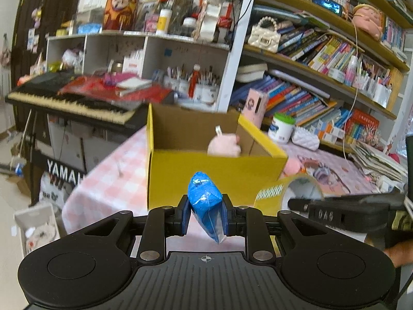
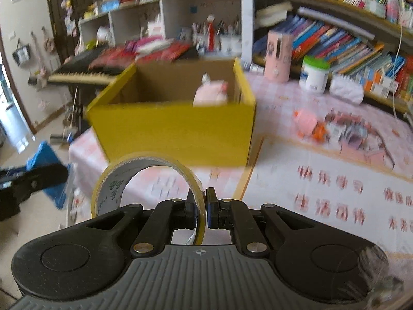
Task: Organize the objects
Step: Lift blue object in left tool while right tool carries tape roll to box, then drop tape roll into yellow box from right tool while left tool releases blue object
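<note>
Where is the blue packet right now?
The blue packet is pinched in the left gripper, held up in front of the yellow box. In the left wrist view the tape roll is just to its right.

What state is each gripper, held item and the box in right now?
left gripper: shut on the blue packet, held off the table.
right gripper: shut on the tape roll, pinching its band.
yellow box: open-topped, upright on the table.
pink plush toy: inside the box.
</note>
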Motion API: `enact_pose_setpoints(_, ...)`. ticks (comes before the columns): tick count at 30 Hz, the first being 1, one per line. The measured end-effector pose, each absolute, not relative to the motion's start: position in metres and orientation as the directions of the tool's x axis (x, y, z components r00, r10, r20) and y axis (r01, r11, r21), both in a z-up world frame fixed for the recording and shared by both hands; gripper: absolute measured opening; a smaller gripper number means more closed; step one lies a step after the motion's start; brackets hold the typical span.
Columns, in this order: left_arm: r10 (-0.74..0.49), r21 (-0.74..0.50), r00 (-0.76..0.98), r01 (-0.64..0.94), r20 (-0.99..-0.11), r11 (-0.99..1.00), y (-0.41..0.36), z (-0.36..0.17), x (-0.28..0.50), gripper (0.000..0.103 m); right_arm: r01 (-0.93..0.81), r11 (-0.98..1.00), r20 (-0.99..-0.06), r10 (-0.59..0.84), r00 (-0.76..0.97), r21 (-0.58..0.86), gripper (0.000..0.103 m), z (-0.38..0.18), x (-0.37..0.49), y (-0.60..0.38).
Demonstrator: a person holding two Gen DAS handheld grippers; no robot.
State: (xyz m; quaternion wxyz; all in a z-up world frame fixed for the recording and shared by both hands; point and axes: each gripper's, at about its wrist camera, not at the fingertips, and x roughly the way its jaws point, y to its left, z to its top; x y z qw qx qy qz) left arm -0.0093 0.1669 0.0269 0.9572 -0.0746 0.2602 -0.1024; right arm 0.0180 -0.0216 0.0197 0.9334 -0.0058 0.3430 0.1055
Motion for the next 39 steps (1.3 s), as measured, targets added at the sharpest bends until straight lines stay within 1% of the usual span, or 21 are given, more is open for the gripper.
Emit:
enact_pose_setpoints(7,-0.223,-0.159,0.881,0.171,-0.416,0.972,0.155,0.051,0.038,0.022,-0.194,0.979,-0.500,0.200,0.843,0.064,0.007,0.065,0.069,-0.032)
enact_pose_setpoints(10,-0.212,-0.144,0.891,0.167,-0.401,0.975,0.149,0.054,0.060,0.022,-0.205,0.976,-0.468,0.214,0.858,0.071,0.007,0.079,0.097,-0.035)
enact_pose_setpoints(14,-0.192,-0.136,0.890,0.148,-0.413,0.980,0.142,0.049,0.088,0.022,-0.225,0.972,-0.450,0.231,0.863,0.067,0.007,0.087,0.132,-0.037)
enact_pose_setpoints(19,-0.160,-0.132,0.883,0.112,-0.441,0.985,0.134,0.042,0.116,0.022,-0.262,0.963,-0.462,0.258,0.849,0.058,0.007,0.086,0.170,-0.038)
enact_pose_setpoints(24,-0.127,-0.087,0.864,0.096,-0.487,0.992,0.125,0.031,0.143,0.022,-0.292,0.954,-0.481,0.284,0.829,0.060,0.007,0.077,0.202,-0.034)
enact_pose_setpoints(28,-0.097,-0.043,0.835,0.088,-0.542,0.995,0.116,0.016,0.162,0.022,-0.328,0.944,-0.515,0.301,0.803,0.040,0.008,0.066,0.225,-0.026)
enact_pose_setpoints(36,-0.060,0.036,0.795,0.102,-0.604,0.994,0.101,-0.001,0.183,0.022,-0.435,0.901,-0.589,0.349,0.729,-0.005,0.008,0.045,0.257,-0.004)
enact_pose_setpoints(39,-0.050,0.038,0.775,0.095,-0.630,0.995,0.103,-0.009,0.187,0.022,-0.478,0.877,-0.613,0.354,0.706,-0.043,0.008,0.037,0.266,0.008)
